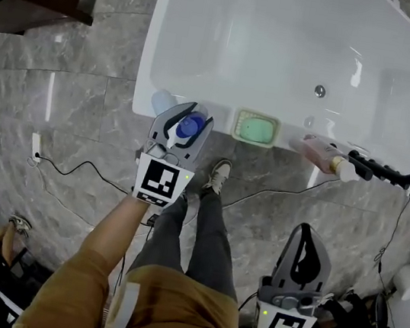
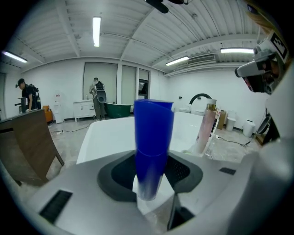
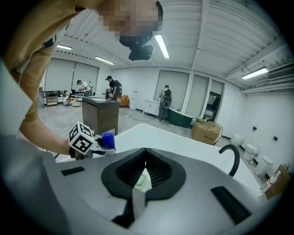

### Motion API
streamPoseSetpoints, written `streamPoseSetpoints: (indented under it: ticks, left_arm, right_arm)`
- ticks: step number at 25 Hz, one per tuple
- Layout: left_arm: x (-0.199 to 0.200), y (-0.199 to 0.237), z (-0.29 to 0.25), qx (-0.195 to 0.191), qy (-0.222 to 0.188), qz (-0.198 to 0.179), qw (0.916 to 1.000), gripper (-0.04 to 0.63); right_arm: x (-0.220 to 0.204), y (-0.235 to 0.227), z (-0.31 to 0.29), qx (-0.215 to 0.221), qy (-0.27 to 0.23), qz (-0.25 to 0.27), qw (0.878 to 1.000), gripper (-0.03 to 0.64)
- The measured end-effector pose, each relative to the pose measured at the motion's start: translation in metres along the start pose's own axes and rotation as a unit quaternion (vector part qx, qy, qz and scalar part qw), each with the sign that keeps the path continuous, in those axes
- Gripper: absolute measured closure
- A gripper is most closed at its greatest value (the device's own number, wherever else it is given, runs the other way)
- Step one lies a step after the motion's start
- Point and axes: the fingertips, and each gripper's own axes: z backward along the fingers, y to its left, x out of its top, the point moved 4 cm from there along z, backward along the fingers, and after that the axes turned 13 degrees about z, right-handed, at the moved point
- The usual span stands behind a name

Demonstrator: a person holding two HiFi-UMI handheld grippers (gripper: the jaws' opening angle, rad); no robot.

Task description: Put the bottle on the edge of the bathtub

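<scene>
The white bathtub (image 1: 152, 50) fills the upper half of the head view. Over its near edge, close to the near-left corner, the left tongs (image 1: 197, 116) are clenched on the blue-capped bottle (image 1: 189, 127). The right tongs (image 1: 304, 233) hang well back from the tub, pressed together with nothing between them. A green soap dish (image 1: 257, 128) sits on the same edge, just right of the bottle. The bottle looks like stiff, light plastic, smooth and probably slippery. It is tall and narrow, so likely tippy on the rim, and best held around the body below the cap.
</scene>
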Motion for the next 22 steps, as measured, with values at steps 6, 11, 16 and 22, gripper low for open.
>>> streamPoseSetpoints:
  ticks: [6,11,16,22]
  left_arm:
    - [-0.007,0.001,-0.008,0.004,0.005,0.003,1.0000,0.433]
    - [-0.007,0.001,-0.015,0.003,0.008,0.005,1.0000,0.433]
    - [-0.010,0.001,-0.018,0.002,0.008,0.000,1.0000,0.433]
    - [-0.016,0.003,-0.017,0.001,0.013,-0.003,0.9999,0.433]
  right_arm:
    - [-0.008,-0.001,-0.005,0.003,0.004,-0.001,1.000,0.612]
    - [-0.011,-0.006,-0.009,0.000,0.006,-0.001,1.000,0.612]
    - [-0.013,-0.005,-0.010,0.002,0.008,-0.002,1.000,0.612]
    - [-0.016,-0.004,-0.012,0.001,0.009,-0.003,1.000,0.612]
